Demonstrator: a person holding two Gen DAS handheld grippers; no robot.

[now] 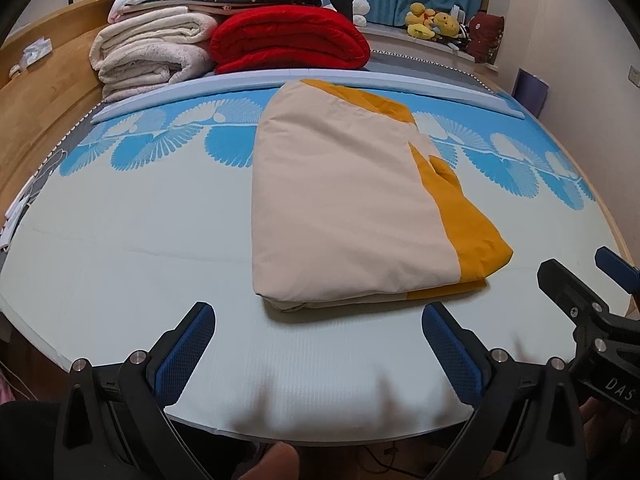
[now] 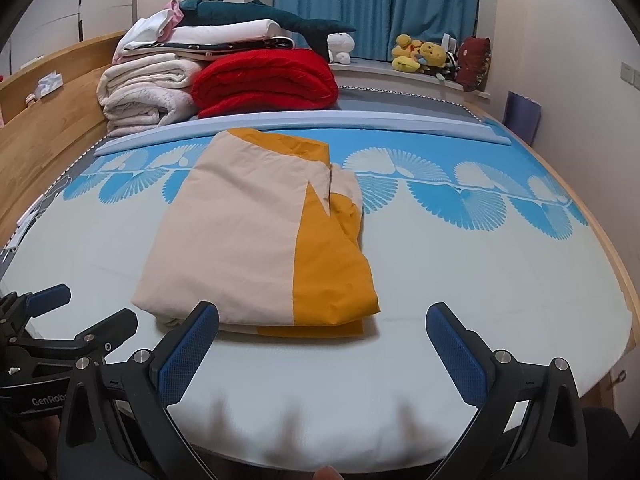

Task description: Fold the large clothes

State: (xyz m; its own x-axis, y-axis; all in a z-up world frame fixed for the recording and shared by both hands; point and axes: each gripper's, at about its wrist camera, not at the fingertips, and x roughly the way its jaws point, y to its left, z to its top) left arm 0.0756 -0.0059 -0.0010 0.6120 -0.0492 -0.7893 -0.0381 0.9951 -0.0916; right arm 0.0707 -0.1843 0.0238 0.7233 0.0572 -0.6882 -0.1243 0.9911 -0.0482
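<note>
My left hand-held gripper (image 1: 318, 322) hangs released over the near edge of the bed (image 1: 120, 248), its blue pads (image 1: 184, 354) spread wide with nothing between them. My right hand-held gripper (image 2: 322, 322) is likewise released, empty, pads (image 2: 456, 354) far apart; from the left wrist view it shows at 3 o'clock. The folded cream-and-mustard cover (image 1: 340, 208) lies flat on the bed's pale mat at 12 o'clock from both grippers, just beyond the fingertips and touching neither. Its mustard band (image 2: 328, 272) runs along the right side. Farther back, at 11 o'clock, a red blanket (image 1: 288, 40) sits beside a stack of white blankets (image 1: 152, 52). Plush toys (image 2: 420, 54) line the sill at 1 o'clock, before blue curtains (image 2: 376, 0).
</note>
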